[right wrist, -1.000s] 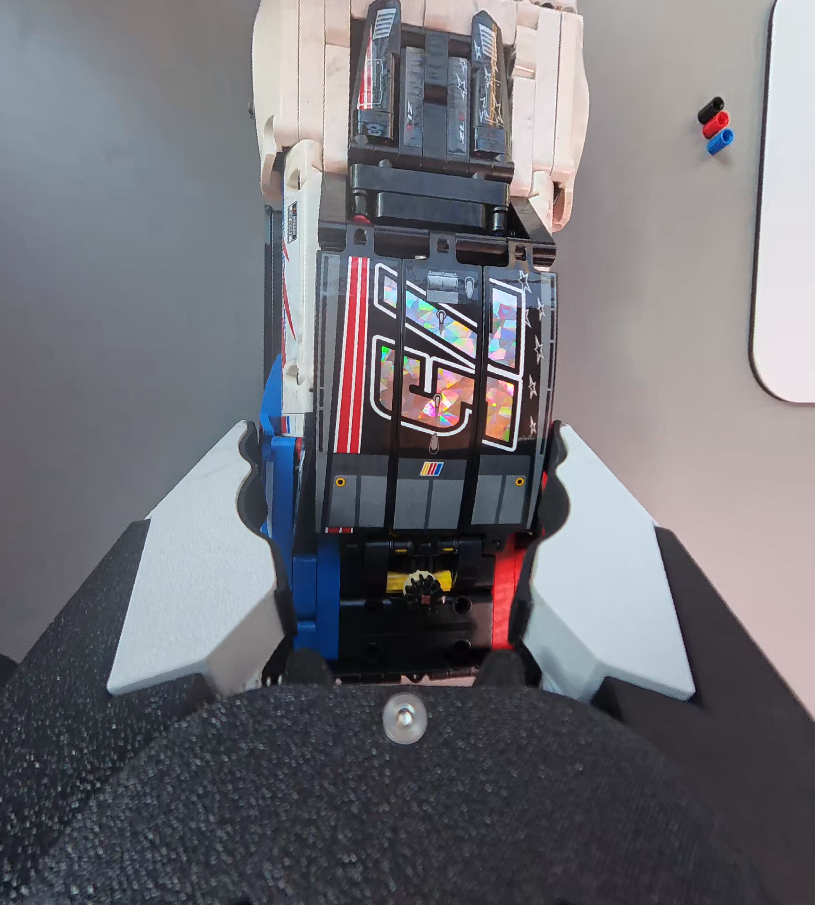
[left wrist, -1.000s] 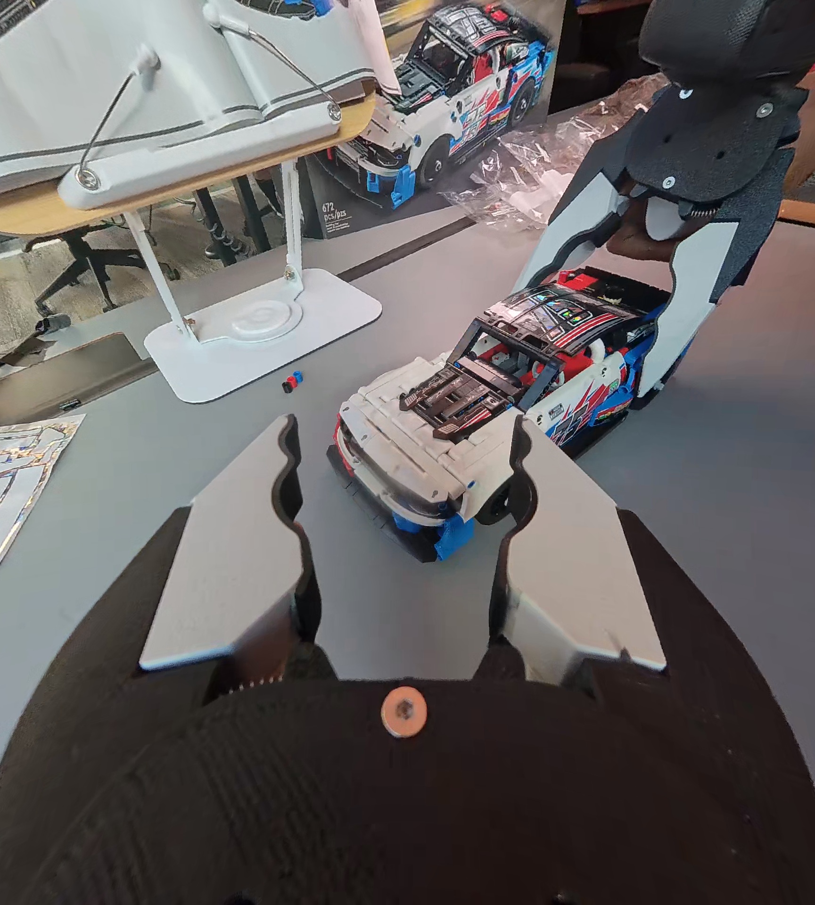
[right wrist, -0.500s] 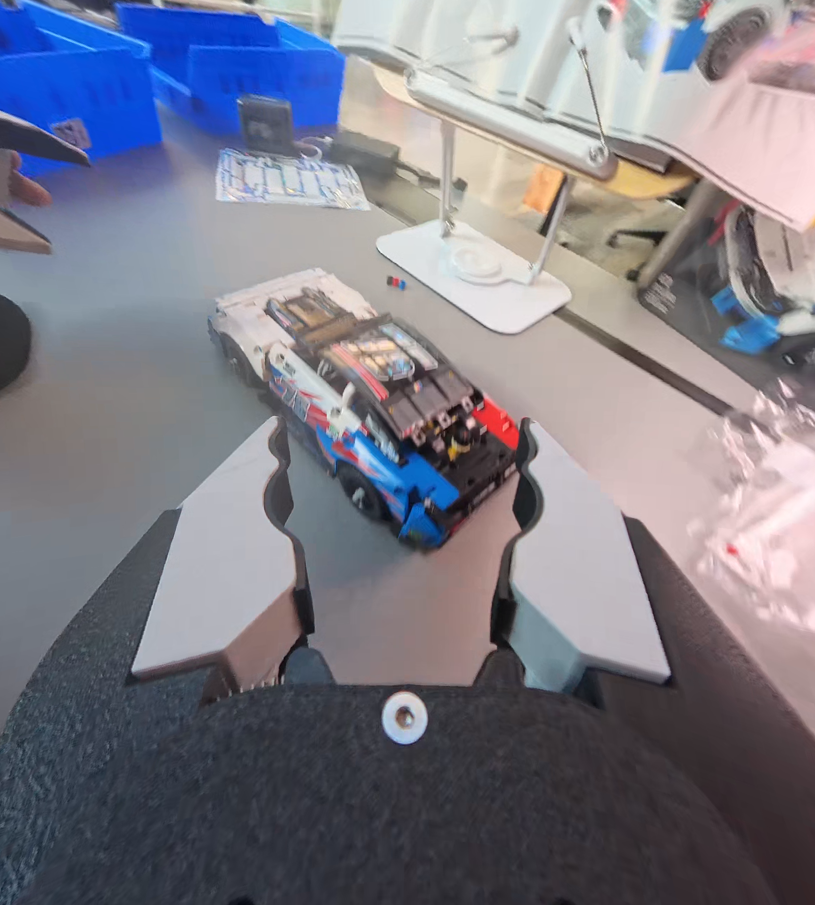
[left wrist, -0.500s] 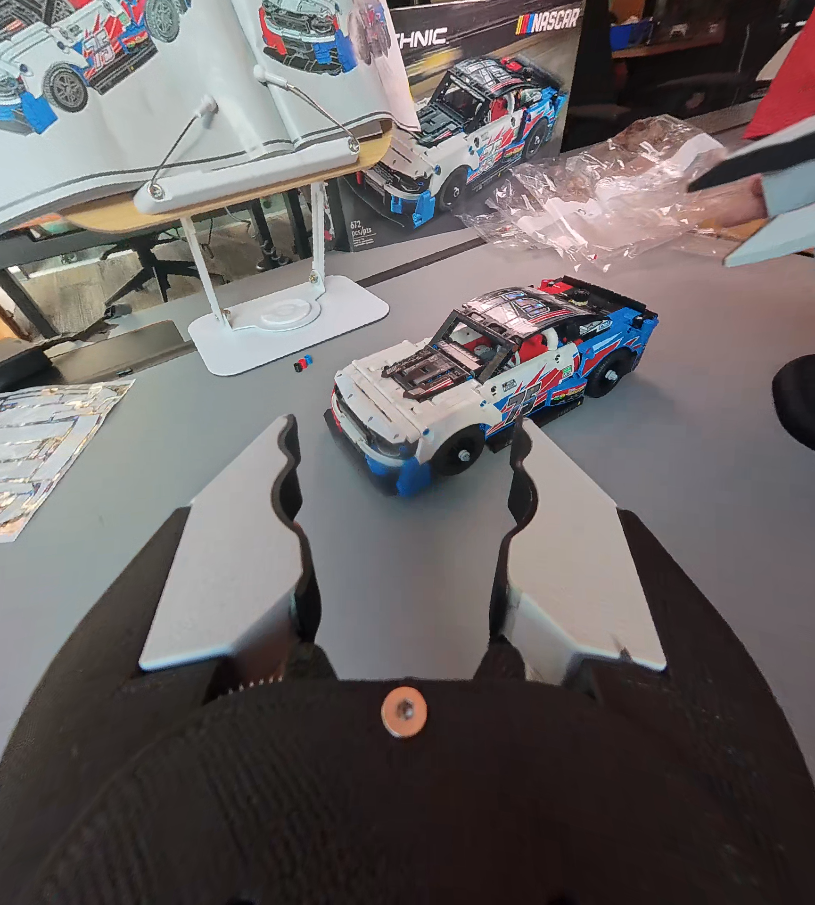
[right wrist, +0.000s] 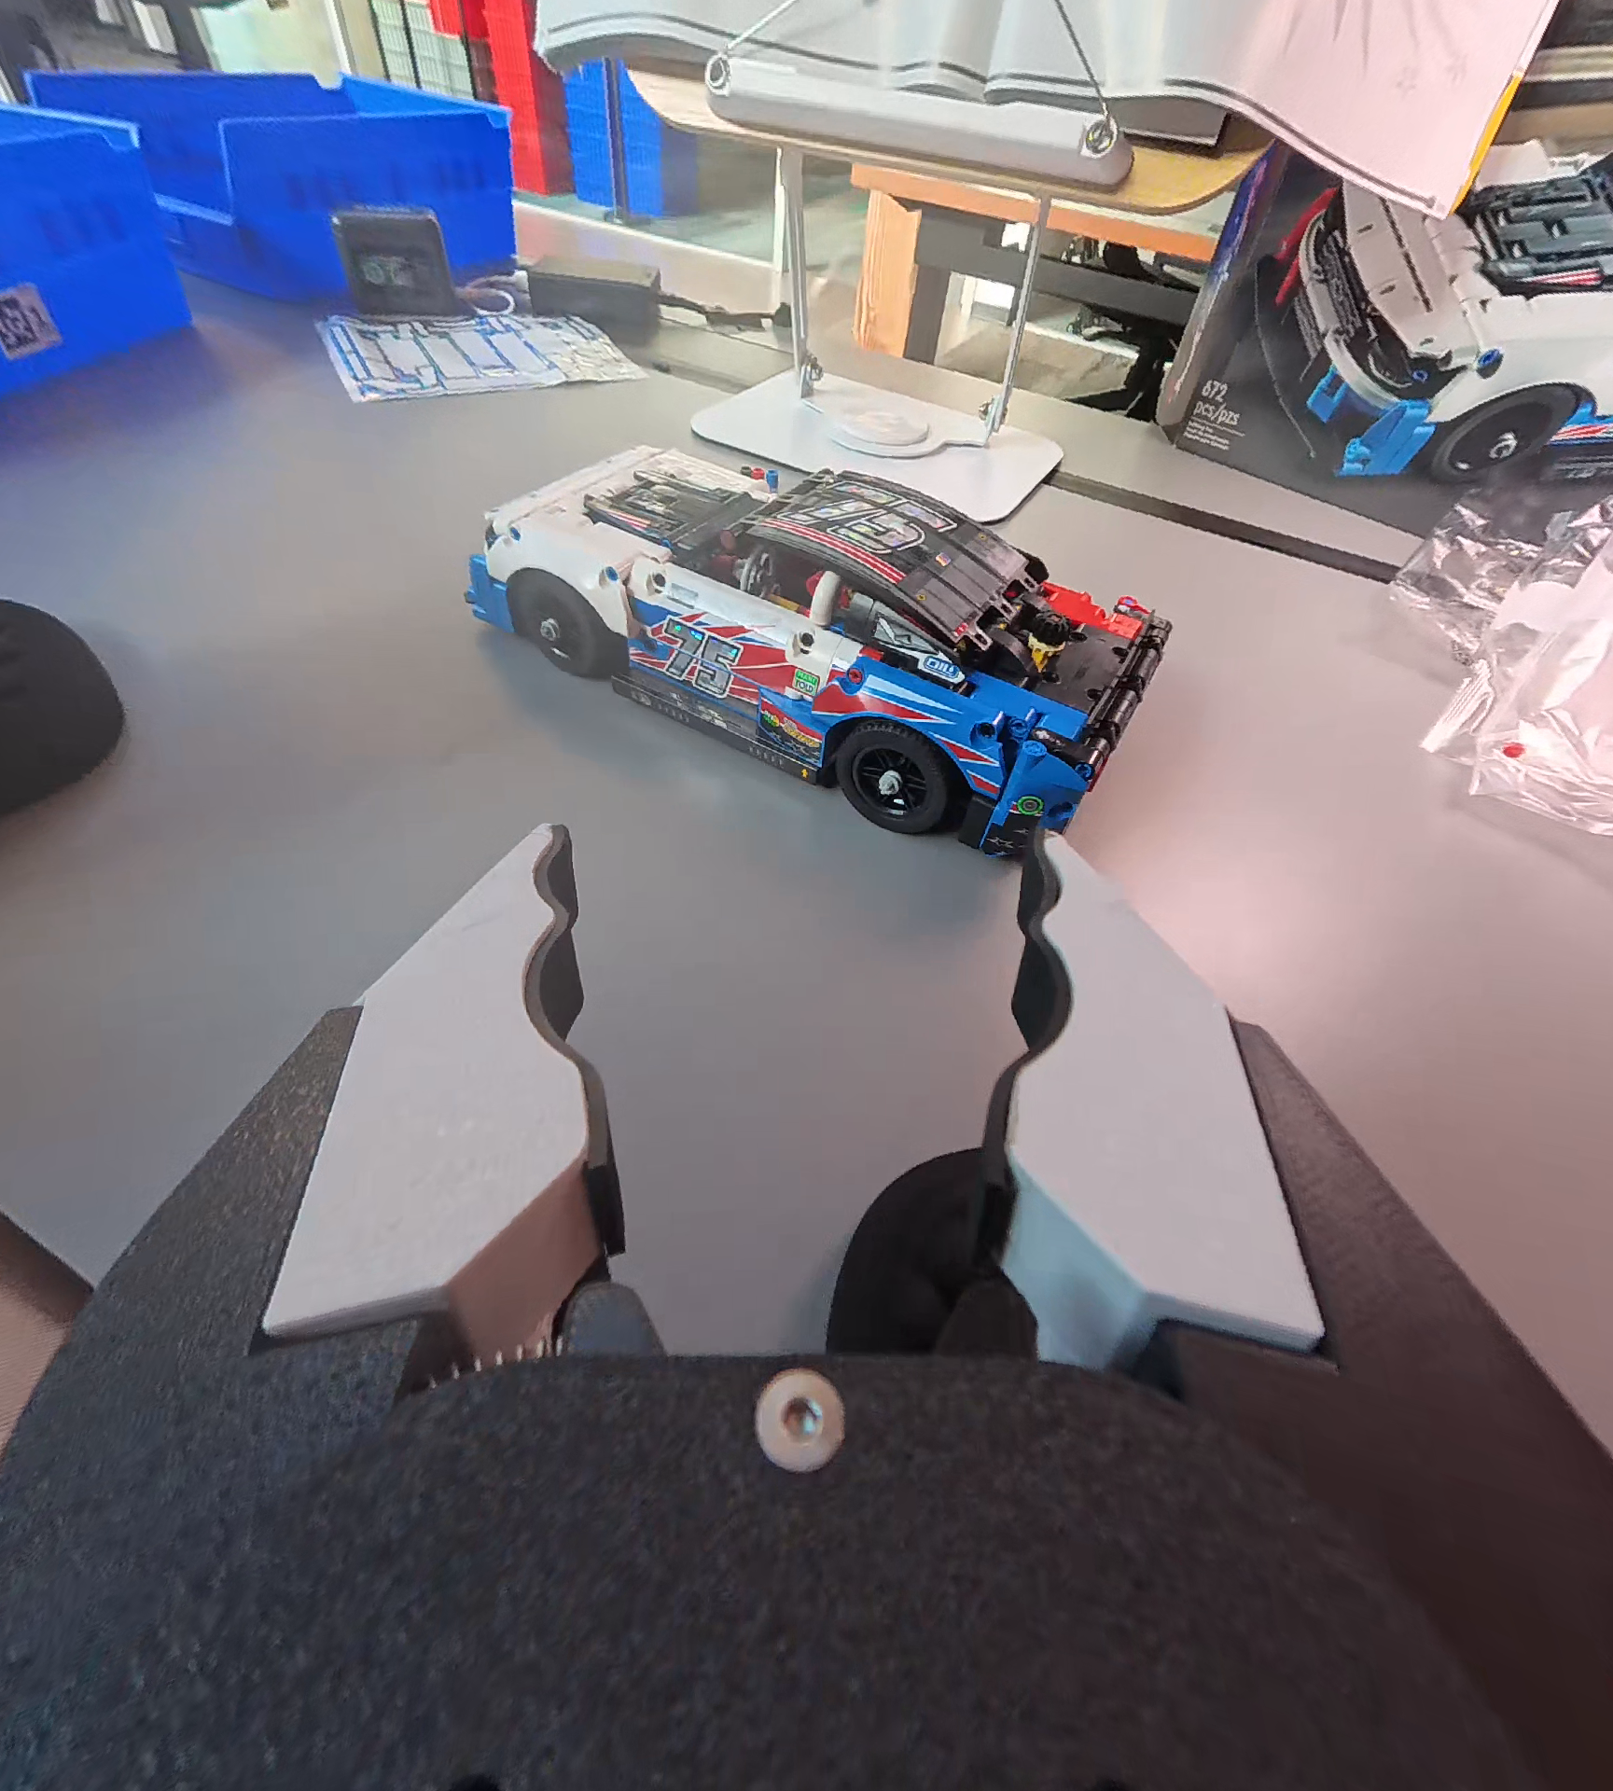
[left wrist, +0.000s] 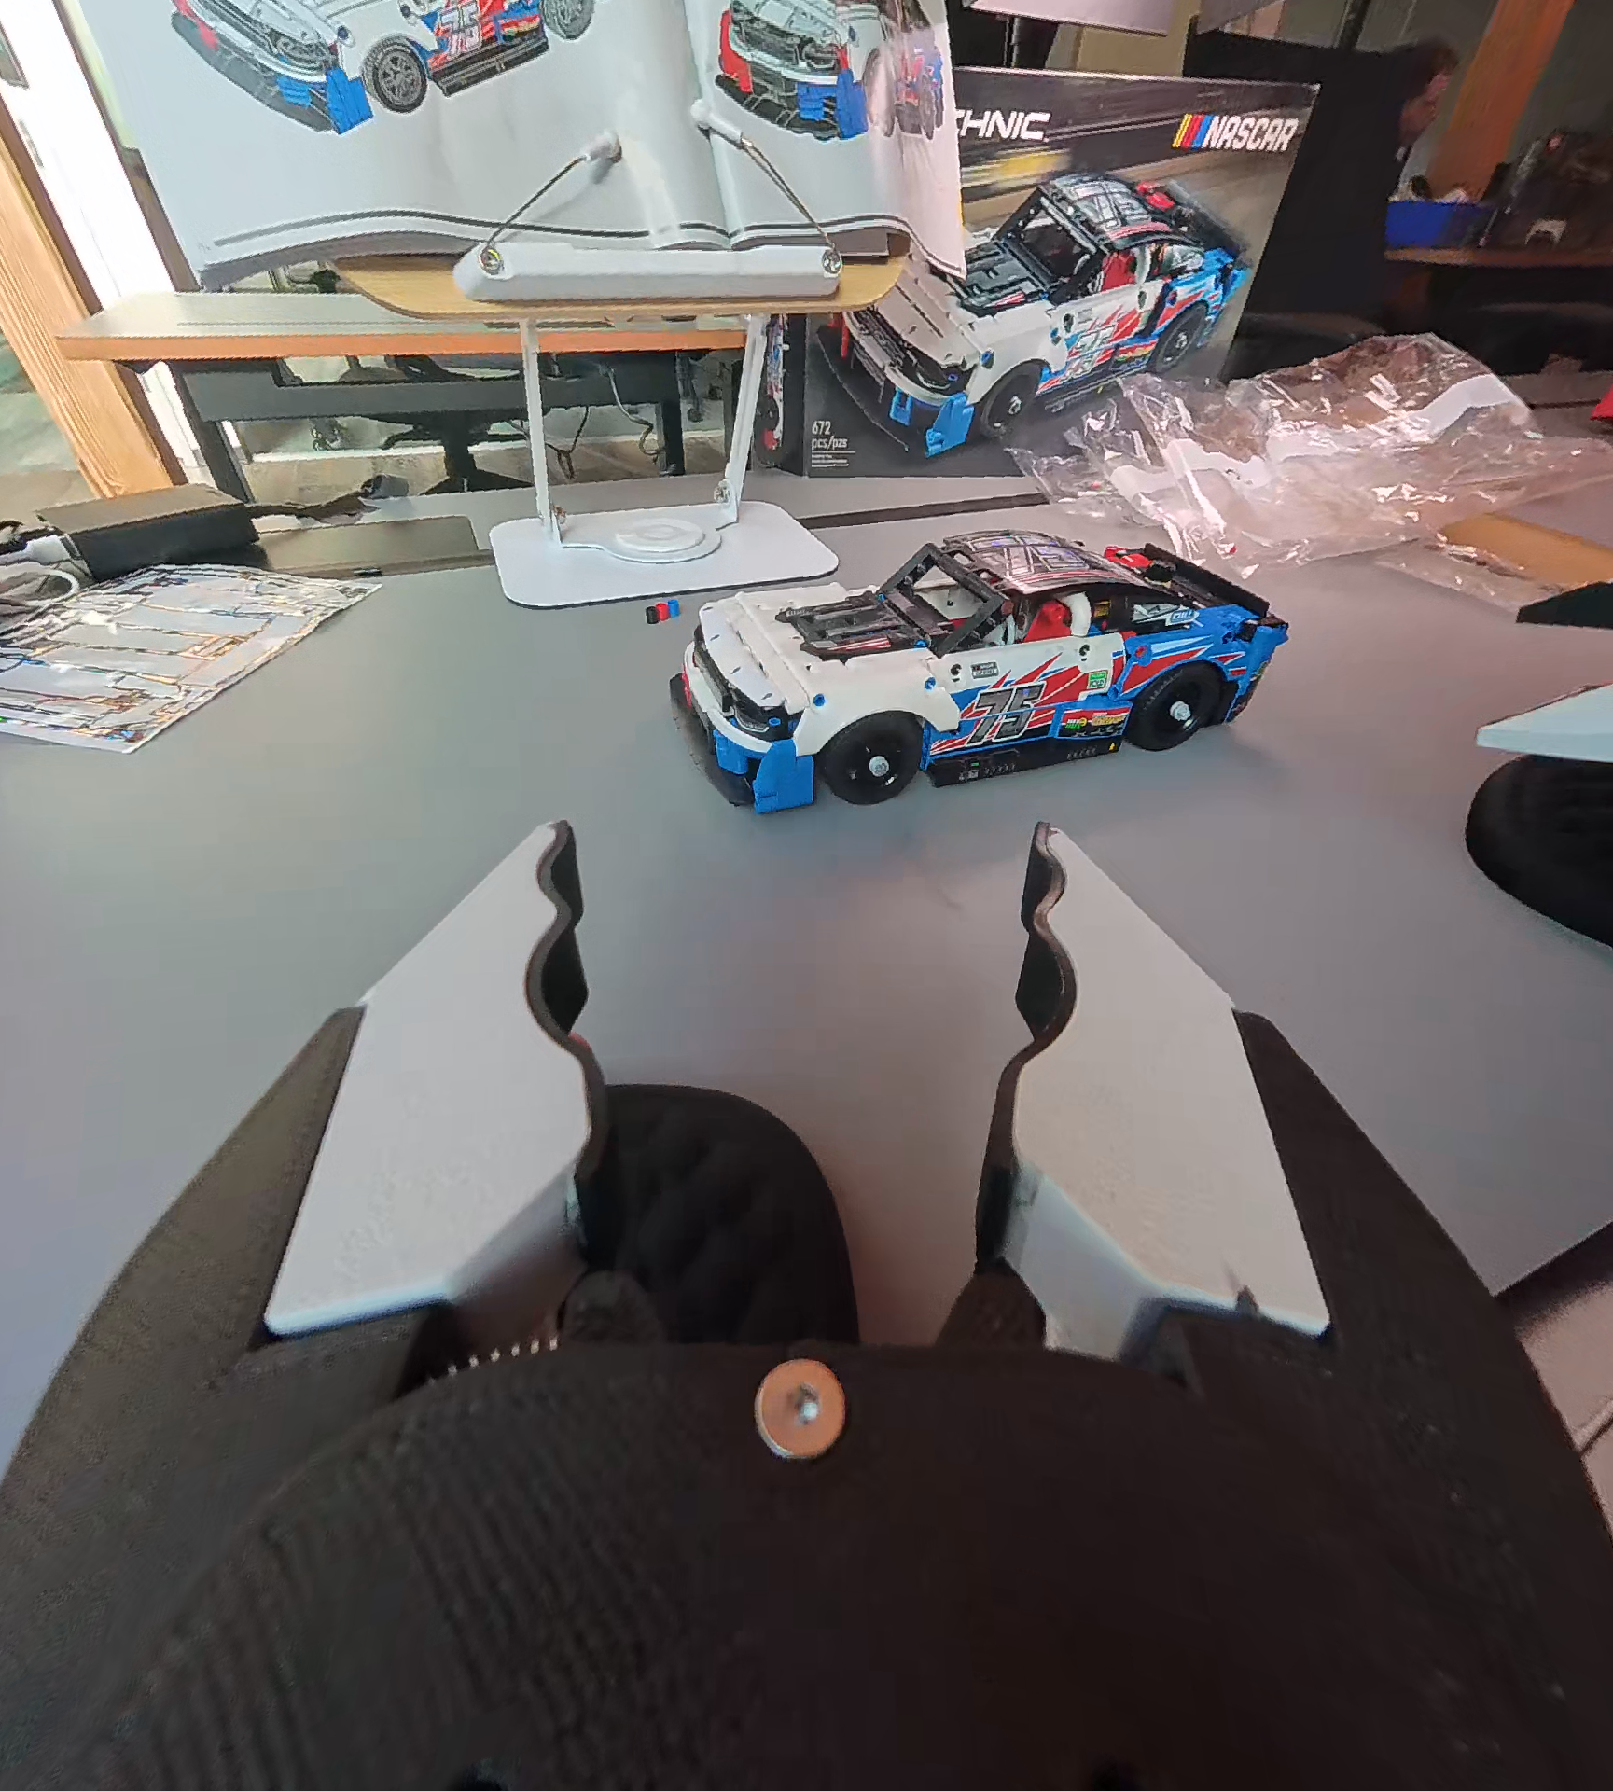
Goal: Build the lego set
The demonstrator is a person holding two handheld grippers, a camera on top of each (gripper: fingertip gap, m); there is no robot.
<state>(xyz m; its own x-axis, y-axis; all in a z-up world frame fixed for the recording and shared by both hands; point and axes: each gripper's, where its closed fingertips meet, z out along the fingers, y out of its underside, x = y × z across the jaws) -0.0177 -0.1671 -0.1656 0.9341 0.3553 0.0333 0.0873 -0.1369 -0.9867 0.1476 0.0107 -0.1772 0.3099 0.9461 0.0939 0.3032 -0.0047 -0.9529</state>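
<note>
White-blue-black plastic brick race car (left wrist: 977, 669), frame centre: rigid but fragile; I judge the lower body the safest grasp. Left gripper (left wrist: 797, 843) and right gripper (right wrist: 797, 843) both gape, empty.

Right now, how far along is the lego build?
Looks done: the car stands whole on all its wheels on the table, stickers on, and the bags look emptied. In hand: nothing; the left gripper and right gripper are both open, short of the car. Left: probably nothing but three loose pins by the stand, likely spares.
</note>
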